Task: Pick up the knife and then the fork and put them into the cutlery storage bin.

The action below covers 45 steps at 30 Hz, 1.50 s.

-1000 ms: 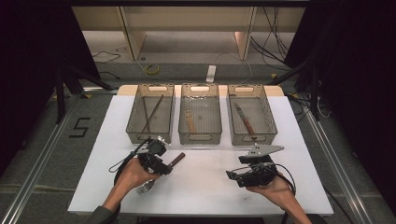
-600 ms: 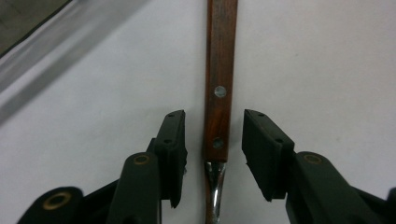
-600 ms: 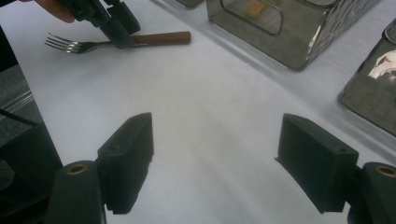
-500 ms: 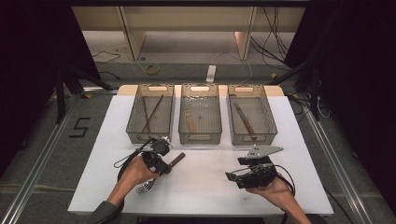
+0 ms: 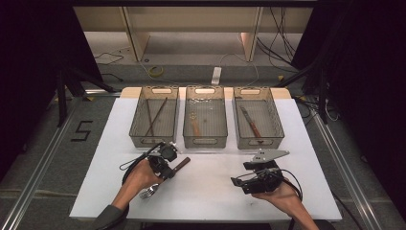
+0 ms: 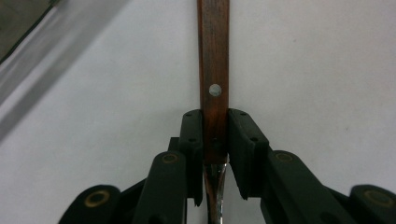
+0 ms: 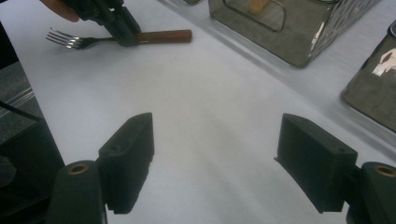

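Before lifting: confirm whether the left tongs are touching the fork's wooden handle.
Touching. In the left gripper view the left tongs, which have just been closing, press both pads against the wooden handle of the fork, with no gap either side.

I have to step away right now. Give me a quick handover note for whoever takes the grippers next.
Left gripper: jaws have just been closing and now pinch the fork at the lower end of its wooden handle; it lies on the table.
Right gripper: open, holding nothing, above bare table.
Done: fork gripped. Left baskets hold thin sticks, middle a wooden-handled utensil, right a knife.
Left: lift the fork and probably bin it.
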Available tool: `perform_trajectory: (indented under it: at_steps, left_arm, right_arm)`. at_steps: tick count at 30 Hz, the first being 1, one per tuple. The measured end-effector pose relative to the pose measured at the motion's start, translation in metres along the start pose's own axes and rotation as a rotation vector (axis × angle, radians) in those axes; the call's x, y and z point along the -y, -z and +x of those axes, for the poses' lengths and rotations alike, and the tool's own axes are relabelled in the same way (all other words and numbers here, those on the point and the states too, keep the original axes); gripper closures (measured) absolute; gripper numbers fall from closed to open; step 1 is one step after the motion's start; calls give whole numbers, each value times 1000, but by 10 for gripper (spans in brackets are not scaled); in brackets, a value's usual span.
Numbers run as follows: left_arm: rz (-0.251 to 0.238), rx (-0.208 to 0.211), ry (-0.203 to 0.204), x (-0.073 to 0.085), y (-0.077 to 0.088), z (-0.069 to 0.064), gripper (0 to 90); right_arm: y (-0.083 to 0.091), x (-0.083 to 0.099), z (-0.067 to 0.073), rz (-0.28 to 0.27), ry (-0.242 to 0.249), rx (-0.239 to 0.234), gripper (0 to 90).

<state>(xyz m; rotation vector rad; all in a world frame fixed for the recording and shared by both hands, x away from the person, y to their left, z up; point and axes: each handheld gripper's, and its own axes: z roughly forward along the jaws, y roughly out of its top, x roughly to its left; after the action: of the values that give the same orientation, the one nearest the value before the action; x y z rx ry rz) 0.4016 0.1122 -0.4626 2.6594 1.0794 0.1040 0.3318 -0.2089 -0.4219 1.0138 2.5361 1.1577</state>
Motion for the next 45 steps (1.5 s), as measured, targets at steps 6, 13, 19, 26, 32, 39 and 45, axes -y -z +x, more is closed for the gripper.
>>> perform_trajectory:
  at_steps: [6, 13, 19, 26, 32, 39, 45]
  left_arm:
    - [-1, -16, -53, 0, 0, -2, 762]
    - [-6, 5, -65, 2, 2, -3, 766]
    - [-17, 39, -80, 3, 8, -9, 767]
    - [-32, 112, -89, 3, 18, -15, 767]
    - [-20, 167, -121, 3, 23, -26, 766]
    - [-13, 213, -156, 2, 25, -43, 767]
    - [-14, 199, -190, 0, 23, -52, 768]
  right_arm:
    - [1, 0, 0, -5, 1, 4, 279]
    - [1, -1, 0, -10, 1, 2, 284]
    - [1, -1, 2, -21, 9, -6, 287]
    - [-1, -5, 14, -41, 64, -25, 287]
    - [-9, -12, 34, -45, 160, -50, 287]
    - [-25, -16, 66, -9, 310, -71, 288]
    - [-39, -18, 81, 33, 399, -61, 290]
